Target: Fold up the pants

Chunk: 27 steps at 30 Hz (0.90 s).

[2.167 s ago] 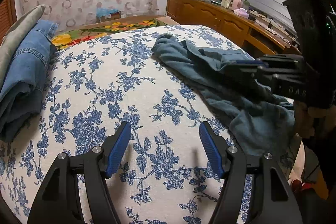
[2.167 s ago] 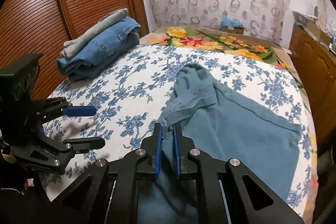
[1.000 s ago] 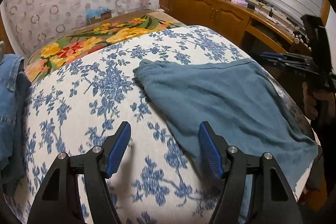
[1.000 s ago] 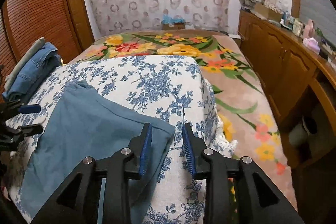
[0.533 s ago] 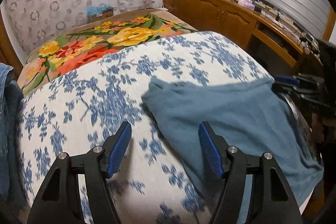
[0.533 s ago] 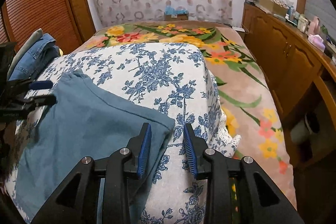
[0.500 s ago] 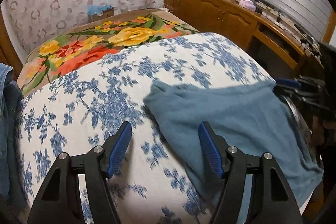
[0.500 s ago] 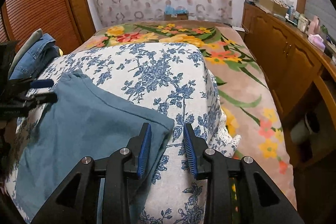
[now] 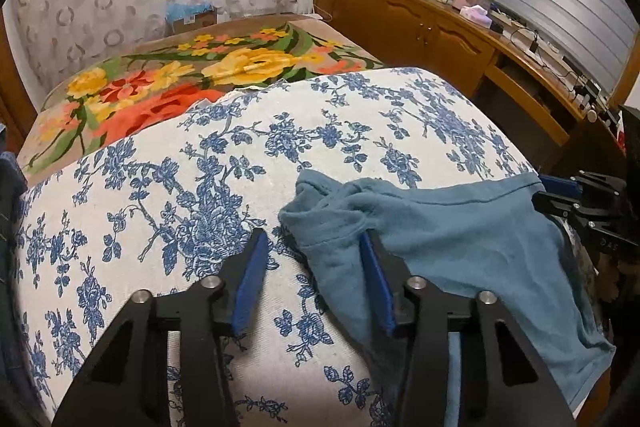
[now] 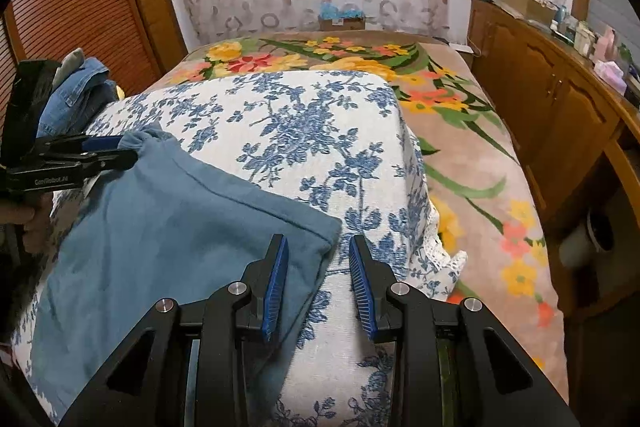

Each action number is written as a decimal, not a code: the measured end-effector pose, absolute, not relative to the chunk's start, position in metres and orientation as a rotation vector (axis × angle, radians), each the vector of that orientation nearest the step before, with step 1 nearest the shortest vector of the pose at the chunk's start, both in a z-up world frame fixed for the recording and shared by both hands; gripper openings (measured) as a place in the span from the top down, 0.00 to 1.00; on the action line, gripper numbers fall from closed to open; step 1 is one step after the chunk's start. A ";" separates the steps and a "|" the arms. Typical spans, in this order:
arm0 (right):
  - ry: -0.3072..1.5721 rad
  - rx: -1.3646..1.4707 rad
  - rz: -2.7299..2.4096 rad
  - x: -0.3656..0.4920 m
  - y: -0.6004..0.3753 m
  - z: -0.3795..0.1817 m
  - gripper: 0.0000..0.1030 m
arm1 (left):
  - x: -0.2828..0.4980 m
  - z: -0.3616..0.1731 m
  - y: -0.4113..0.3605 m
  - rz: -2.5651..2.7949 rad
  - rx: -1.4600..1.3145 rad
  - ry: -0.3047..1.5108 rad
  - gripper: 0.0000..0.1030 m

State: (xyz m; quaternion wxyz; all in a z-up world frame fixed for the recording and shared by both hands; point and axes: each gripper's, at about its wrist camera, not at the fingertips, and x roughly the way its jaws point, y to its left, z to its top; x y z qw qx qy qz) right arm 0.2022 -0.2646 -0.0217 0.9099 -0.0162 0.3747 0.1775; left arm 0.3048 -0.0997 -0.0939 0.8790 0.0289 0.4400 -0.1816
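Pants: teal pants (image 10: 160,239) lie spread on the blue-flowered bedcover (image 10: 312,131), reaching its near edge; far-left corner bunched, far-right corner flat.
Left gripper (image 9: 310,281): jaws parted around the bunched corner, right finger under a fold; not closed on it.
Right gripper (image 10: 318,279): jaws apart, straddling the flat corner; gripping nothing.
Risk, left: closing now may catch only the top fold, so I'd expect a crooked lift.
Risk, right: the corner could slip out sideways; the bedcover might get pinched too.
Nearby: folded jeans (image 10: 76,95) beyond the pants' left corner.
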 end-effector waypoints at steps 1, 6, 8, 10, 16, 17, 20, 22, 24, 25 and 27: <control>0.772 -0.035 0.372 0.202 -0.262 -0.022 0.68 | 0.305 -0.094 -0.101 -0.389 0.055 0.919 0.63; 0.768 -0.041 0.395 0.201 -0.260 -0.024 0.78 | 0.303 -0.093 -0.106 -0.405 0.060 0.916 0.73; 0.770 -0.034 0.404 0.202 -0.263 -0.024 0.87 | 0.304 -0.093 -0.108 -0.409 0.061 0.915 0.81; 0.773 -0.025 0.416 0.203 -0.264 -0.024 0.93 | 0.305 -0.092 -0.110 -0.418 0.058 0.913 0.88; 0.755 0.003 0.435 0.194 -0.267 -0.021 0.95 | 0.292 -0.072 -0.112 -0.424 0.060 0.856 0.91; 0.746 0.005 0.430 0.191 -0.266 -0.019 0.95 | 0.287 -0.065 -0.111 -0.425 0.059 0.839 0.91; 0.706 0.018 0.417 0.178 -0.267 -0.008 0.95 | 0.271 -0.043 -0.110 -0.428 0.064 0.786 0.91; 0.673 0.021 0.408 0.166 -0.268 0.002 0.96 | 0.260 -0.030 -0.109 -0.426 0.070 0.753 0.91; 0.637 0.016 0.402 0.154 -0.266 0.013 0.96 | 0.248 -0.018 -0.108 -0.426 0.077 0.724 0.91; 0.619 0.014 0.398 0.149 -0.265 0.018 0.96 | 0.242 -0.011 -0.108 -0.427 0.079 0.706 0.91; 0.585 0.014 0.395 0.136 -0.264 0.028 0.96 | 0.231 0.001 -0.106 -0.426 0.081 0.677 0.91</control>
